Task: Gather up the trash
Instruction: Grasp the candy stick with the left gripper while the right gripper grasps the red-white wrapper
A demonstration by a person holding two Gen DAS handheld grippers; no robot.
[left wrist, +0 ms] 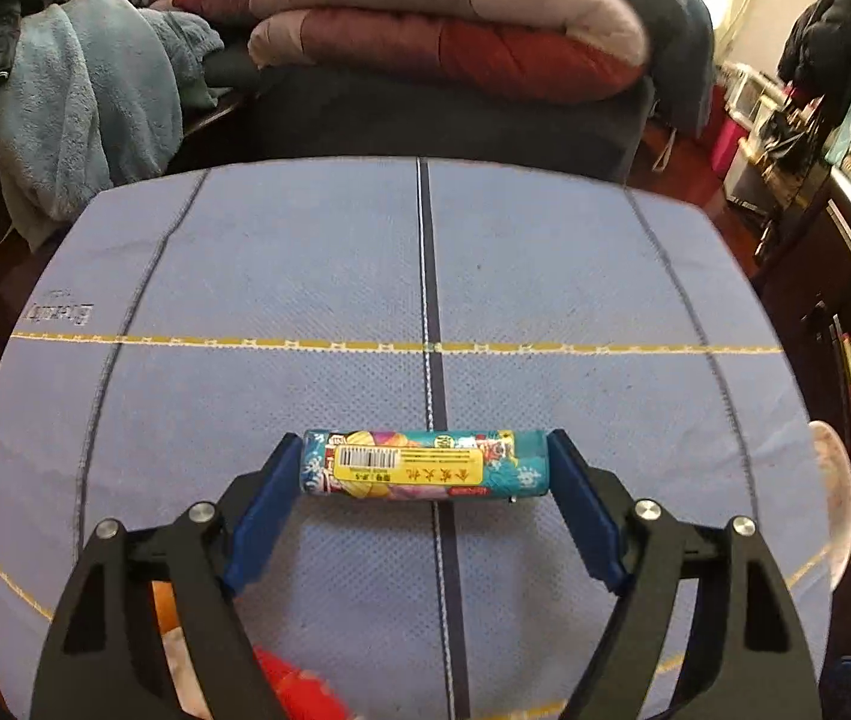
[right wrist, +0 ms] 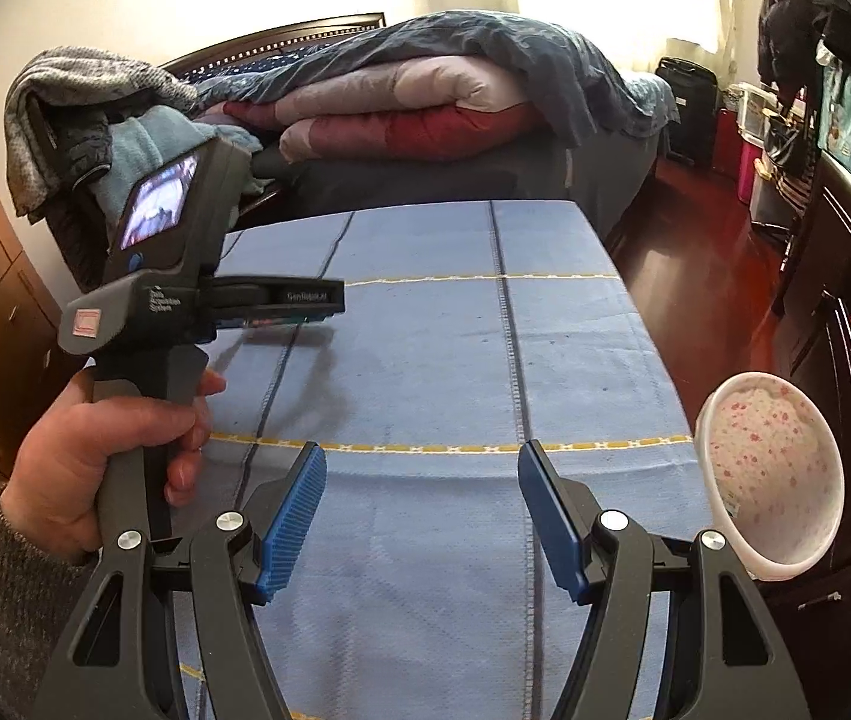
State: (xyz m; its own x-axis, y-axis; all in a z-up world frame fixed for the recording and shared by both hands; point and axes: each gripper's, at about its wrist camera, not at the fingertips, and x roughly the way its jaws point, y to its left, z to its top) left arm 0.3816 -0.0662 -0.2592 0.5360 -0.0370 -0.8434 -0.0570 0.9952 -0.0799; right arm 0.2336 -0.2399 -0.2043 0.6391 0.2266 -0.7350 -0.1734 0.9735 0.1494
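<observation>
I had the left hand-held gripper wide apart, its pads touching the ends of a printed tube-shaped wrapper, lifted over the blue-clothed desk. The right hand-held gripper hung spread and empty. The floral-lined bin waited beside the desk; dropping remained.
</observation>
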